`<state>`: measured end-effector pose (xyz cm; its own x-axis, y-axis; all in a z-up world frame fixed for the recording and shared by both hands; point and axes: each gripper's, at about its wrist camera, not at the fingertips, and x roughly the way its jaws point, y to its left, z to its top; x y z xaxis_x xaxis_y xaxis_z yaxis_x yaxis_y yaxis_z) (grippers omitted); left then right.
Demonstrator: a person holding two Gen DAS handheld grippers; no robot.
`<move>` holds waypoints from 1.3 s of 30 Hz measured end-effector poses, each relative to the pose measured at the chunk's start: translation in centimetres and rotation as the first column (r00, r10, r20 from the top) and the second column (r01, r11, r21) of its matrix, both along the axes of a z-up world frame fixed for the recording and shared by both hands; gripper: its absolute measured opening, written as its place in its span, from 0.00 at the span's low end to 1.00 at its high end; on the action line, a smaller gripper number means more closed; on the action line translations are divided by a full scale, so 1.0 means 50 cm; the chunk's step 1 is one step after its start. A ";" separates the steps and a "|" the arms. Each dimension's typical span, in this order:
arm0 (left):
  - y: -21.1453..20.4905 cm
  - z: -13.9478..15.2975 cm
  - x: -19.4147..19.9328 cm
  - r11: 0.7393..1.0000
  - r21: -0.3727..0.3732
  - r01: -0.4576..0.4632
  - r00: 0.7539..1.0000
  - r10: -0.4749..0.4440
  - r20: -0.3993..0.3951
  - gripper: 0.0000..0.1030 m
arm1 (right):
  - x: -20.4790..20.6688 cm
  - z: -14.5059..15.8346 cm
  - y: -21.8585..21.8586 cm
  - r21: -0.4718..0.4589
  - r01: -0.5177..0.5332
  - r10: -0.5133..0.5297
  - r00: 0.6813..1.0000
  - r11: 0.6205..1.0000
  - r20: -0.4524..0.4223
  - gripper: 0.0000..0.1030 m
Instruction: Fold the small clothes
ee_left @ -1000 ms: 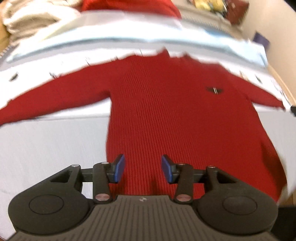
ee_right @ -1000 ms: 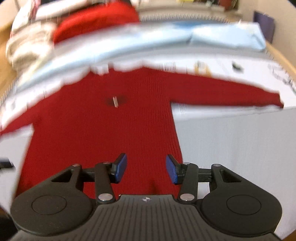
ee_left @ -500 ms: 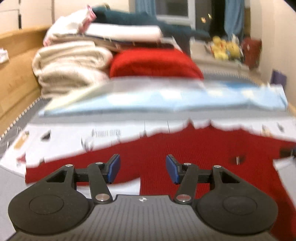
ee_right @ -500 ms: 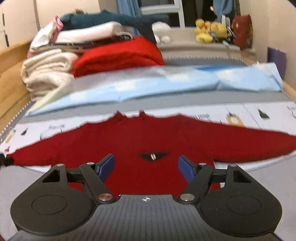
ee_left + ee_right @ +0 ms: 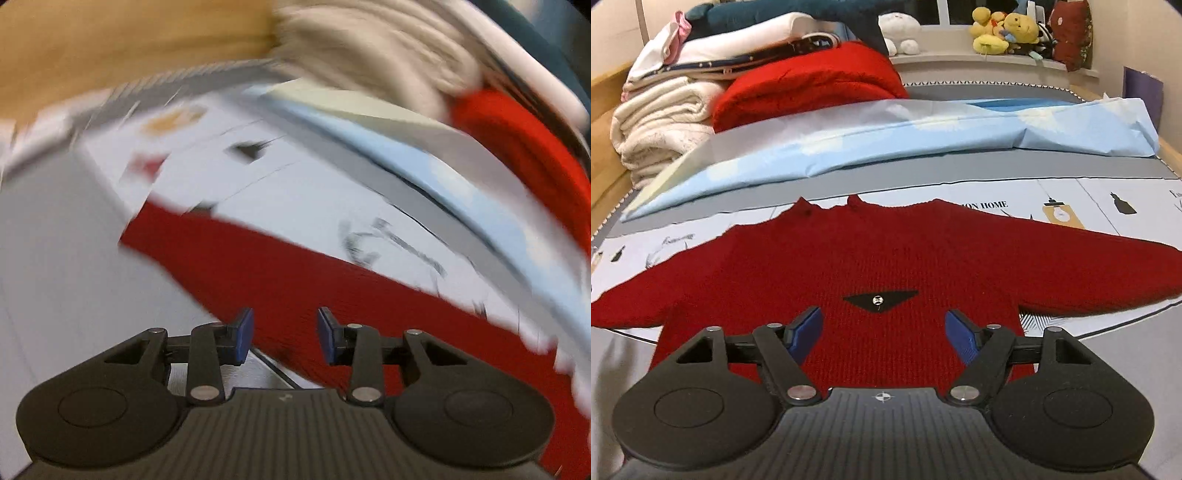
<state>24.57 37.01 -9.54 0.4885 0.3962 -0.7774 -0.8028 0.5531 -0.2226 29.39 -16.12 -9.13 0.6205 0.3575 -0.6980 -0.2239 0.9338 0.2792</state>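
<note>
**A:** Where's your sweater sitting right now?

**B:** Your small red knit sweater (image 5: 905, 266) lies flat on the white printed bed sheet (image 5: 1108, 206), front up, both sleeves spread out to 9 and 3 o'clock in the right wrist view. There's a black triangular patch with a silver stud (image 5: 878, 300) mid-chest, just past your fingertips at 12 o'clock.

**A:** And my right gripper?

**B:** Your right gripper (image 5: 882, 332) is spread wide, blue pads (image 5: 807, 332) apart with nothing between them, over the lower body of the sweater. Can't tell if it's touching the knit.

**A:** Left one?

**B:** That view's really blurry. Your left gripper (image 5: 282, 334) has its jaws parted too, holding nothing, and it points at one red sleeve (image 5: 280, 269) that runs from 10 o'clock down to 4 o'clock across the frame. The cuff end sits up at 10 o'clock on the sheet.

**A:** What's behind it all?

**B:** In the right view, a light blue folded cover (image 5: 923, 136) lies across at 12 o'clock, with a cream rolled blanket (image 5: 661, 125) and a bright red folded fleece (image 5: 809, 88) stacked at 11 o'clock. Yellow plush toys (image 5: 1004, 29) sit on the ledge at 1 o'clock.
</note>
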 end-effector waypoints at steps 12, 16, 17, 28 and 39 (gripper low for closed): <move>0.130 -0.153 -0.004 0.933 -0.313 -0.179 0.980 0.196 0.024 0.41 | 0.033 -0.029 0.071 0.019 -0.108 0.109 0.993 0.994 -0.056 0.28; 0.121 -0.154 0.009 0.957 -0.233 -0.170 0.984 0.176 0.002 0.15 | 0.042 -0.043 0.085 0.009 -0.114 0.114 0.990 0.993 -0.083 0.28; 0.114 -0.147 0.014 0.966 -0.198 -0.168 0.985 0.171 -0.002 0.12 | 0.045 -0.046 0.088 0.008 -0.113 0.113 0.989 0.994 -0.090 0.28; -0.356 0.119 0.167 0.791 0.427 0.438 0.828 -0.540 0.150 0.09 | 0.051 -0.063 0.106 0.008 -0.126 0.126 0.984 0.992 -0.127 0.28; -0.473 0.103 0.196 0.653 0.226 0.723 0.618 -0.757 0.213 0.31 | 0.086 -0.107 0.085 0.059 -0.009 0.024 0.967 0.998 -0.252 0.44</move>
<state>34.38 13.34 -4.38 0.8293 -0.1224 -0.5453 -0.0272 0.9657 -0.2582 33.68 -11.89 -14.48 0.4204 0.4099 -0.8095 -0.1545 0.9115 0.3813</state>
